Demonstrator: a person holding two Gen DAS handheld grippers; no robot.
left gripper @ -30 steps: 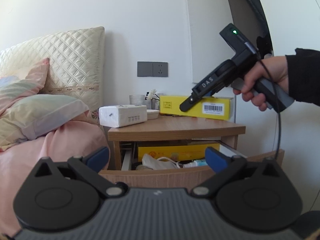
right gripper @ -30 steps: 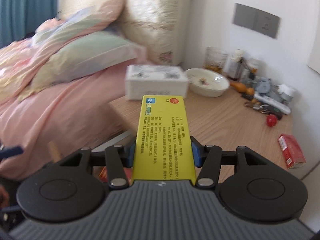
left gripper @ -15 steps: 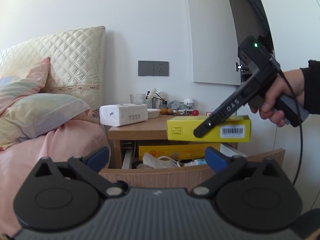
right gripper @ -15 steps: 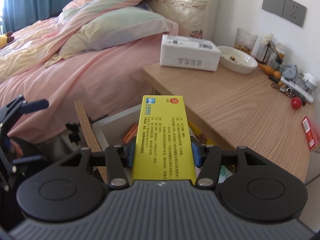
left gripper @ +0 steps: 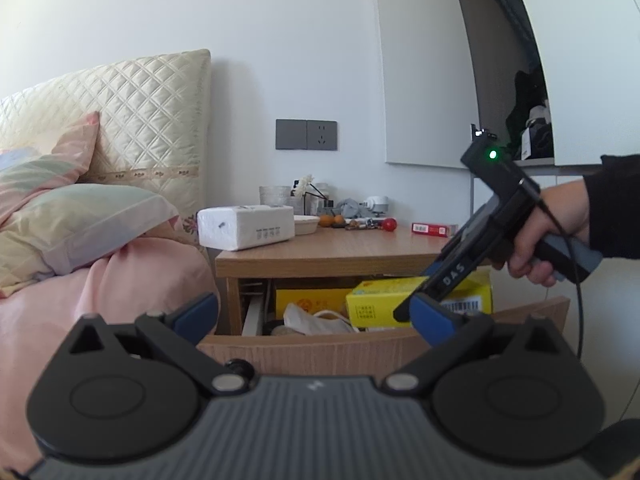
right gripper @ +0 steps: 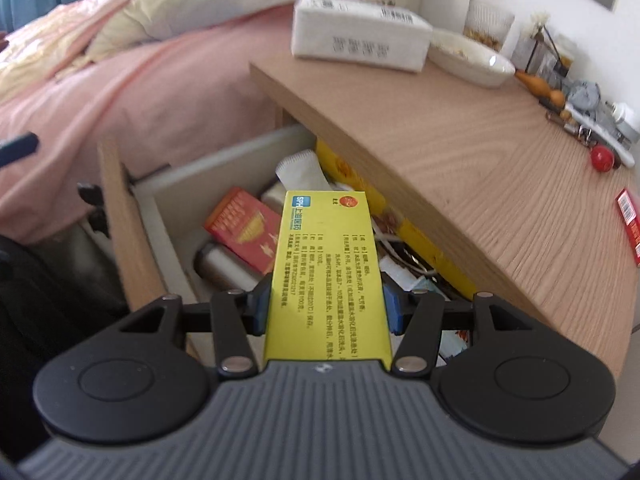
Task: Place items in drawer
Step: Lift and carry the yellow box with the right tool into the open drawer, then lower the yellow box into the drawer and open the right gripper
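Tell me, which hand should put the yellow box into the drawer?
The right. Its tool is already shut on the yellow box, poised over the open drawer. The left tool is open, empty, and outside the drawer front.

Open drawer (right gripper: 132,236) under the nightstand top (right gripper: 460,152), bed (left gripper: 120,280) to its left.

On the top, a tissue pack (left gripper: 246,226) sits at the left near the bed, a bowl (right gripper: 472,63) just to its right, with a glass (right gripper: 490,22) behind the bowl and a small ball (right gripper: 602,159) further right. The right gripper (right gripper: 326,308) holds a box (right gripper: 328,276) over the drawer, above a carton (right gripper: 244,228) and a cloth (right gripper: 300,170) lying inside. The left gripper (left gripper: 312,314) hangs before the drawer front.
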